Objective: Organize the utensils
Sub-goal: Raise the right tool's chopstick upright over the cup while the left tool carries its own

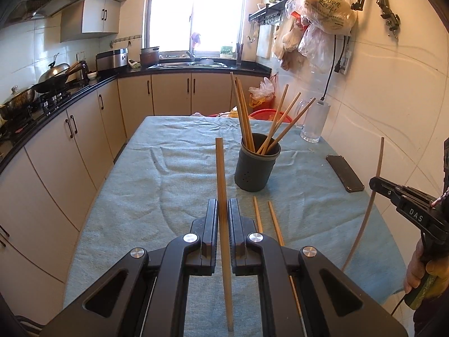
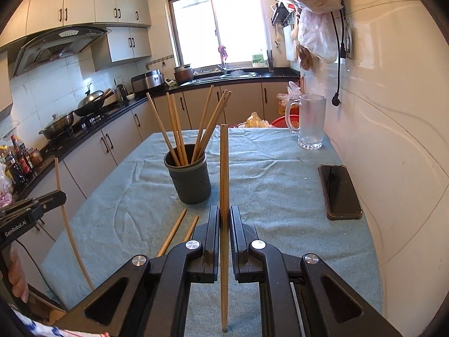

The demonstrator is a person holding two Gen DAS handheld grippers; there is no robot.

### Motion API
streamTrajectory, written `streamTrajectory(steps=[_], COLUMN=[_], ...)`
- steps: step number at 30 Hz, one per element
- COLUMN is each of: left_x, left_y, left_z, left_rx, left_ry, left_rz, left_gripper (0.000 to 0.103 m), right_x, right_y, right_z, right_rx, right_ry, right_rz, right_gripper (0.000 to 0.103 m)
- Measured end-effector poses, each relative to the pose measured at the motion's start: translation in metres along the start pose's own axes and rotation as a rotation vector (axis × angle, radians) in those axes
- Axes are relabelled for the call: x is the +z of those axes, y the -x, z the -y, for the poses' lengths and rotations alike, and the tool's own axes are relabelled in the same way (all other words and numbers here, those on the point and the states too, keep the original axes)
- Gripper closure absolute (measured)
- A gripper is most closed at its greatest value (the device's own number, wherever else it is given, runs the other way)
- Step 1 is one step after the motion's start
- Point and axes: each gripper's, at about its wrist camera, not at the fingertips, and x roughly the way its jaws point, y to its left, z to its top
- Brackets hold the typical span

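Observation:
A dark grey utensil cup (image 1: 256, 165) (image 2: 191, 178) stands on the blue-green tablecloth and holds several wooden chopsticks. My left gripper (image 1: 223, 210) is shut on a chopstick (image 1: 221, 174) held upright, near and to the left of the cup. My right gripper (image 2: 224, 219) is shut on another chopstick (image 2: 224, 168), upright, near and to the right of the cup. Two loose chopsticks (image 1: 266, 221) (image 2: 179, 230) lie on the cloth in front of the cup. Each gripper also shows at the edge of the other's view, the right one (image 1: 376, 184) and the left one (image 2: 60, 196).
A black phone (image 1: 344, 172) (image 2: 340, 191) lies near the table's right edge. A glass mug (image 1: 314, 120) (image 2: 311, 122) stands at the far right by the tiled wall. Kitchen counters with pots run along the left; plastic bags hang on the wall above.

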Motion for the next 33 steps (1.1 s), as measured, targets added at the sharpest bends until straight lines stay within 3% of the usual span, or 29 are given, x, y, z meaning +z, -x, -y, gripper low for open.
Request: streamTrajectory(steps=[11, 17, 33], left_x=[0.004, 0.011, 0.060], left_y=[-0.004, 0.001, 0.002], left_z=[-0.001, -0.002, -0.018], left_rx=[-0.015, -0.050, -0.123], left_ry=[0.008, 0.009, 0.099], left_rz=[-0.009, 0.034, 0.102], left_gripper=[0.097, 0.097, 0.097], right_x=[0.005, 0.010, 0.038], right_y=[-0.004, -0.005, -0.017], right_z=[0.003, 0.005, 0.005], right_rx=[0.006, 0.007, 0.041], right_ry=[-0.014, -0.017, -0.027], right_rz=[0.011, 0.020, 0.043], right_gripper=[0.096, 0.096, 0.096])
